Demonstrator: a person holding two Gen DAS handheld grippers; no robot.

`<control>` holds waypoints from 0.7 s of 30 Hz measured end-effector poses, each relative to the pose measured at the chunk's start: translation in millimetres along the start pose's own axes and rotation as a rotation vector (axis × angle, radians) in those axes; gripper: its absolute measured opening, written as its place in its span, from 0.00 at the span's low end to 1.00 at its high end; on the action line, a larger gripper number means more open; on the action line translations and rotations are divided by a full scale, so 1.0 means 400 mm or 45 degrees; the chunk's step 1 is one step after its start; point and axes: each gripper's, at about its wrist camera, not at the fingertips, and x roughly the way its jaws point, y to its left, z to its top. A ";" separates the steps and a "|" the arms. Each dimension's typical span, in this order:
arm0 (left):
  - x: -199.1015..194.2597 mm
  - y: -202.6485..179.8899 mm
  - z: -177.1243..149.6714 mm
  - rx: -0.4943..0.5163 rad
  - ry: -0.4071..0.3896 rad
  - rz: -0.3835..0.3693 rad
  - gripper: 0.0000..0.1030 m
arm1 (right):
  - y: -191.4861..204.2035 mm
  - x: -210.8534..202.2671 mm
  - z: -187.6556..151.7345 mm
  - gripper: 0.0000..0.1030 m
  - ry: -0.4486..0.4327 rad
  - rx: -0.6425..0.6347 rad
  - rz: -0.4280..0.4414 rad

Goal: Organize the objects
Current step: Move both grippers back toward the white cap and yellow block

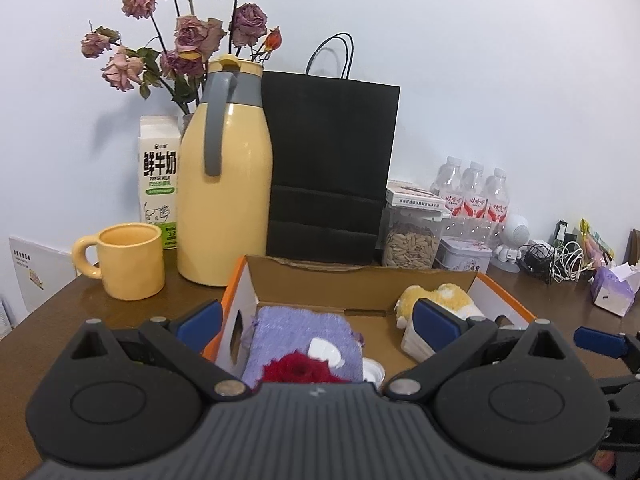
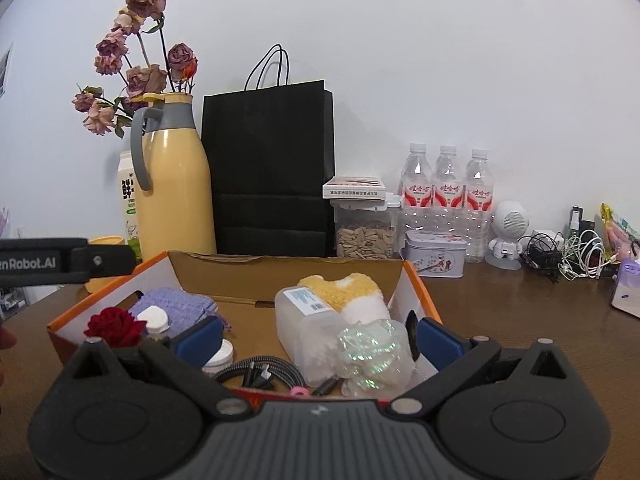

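An open cardboard box with orange edges stands on the brown table. It holds a purple knitted cloth, a red rose, a white-capped bottle and a yellow-white plush. My left gripper is open over the box's left wall, holding nothing. In the right wrist view the box also holds a clear plastic container, an iridescent wrapped bundle and dark cables. My right gripper is open above the box's near edge, also holding nothing.
Behind the box stand a yellow thermos, a yellow mug, a milk carton, dried roses and a black paper bag. To the right are a seed jar, water bottles, a tin and tangled cables.
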 end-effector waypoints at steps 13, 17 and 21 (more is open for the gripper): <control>-0.064 0.027 -0.076 0.046 0.113 0.021 1.00 | -0.058 -0.086 -0.059 1.00 0.098 -0.013 -0.019; -0.071 0.039 -0.102 0.049 0.164 0.024 1.00 | -0.073 -0.096 -0.079 1.00 0.139 -0.025 -0.020; -0.077 0.041 -0.124 0.066 0.205 0.021 1.00 | -0.081 -0.098 -0.103 1.00 0.194 -0.033 -0.017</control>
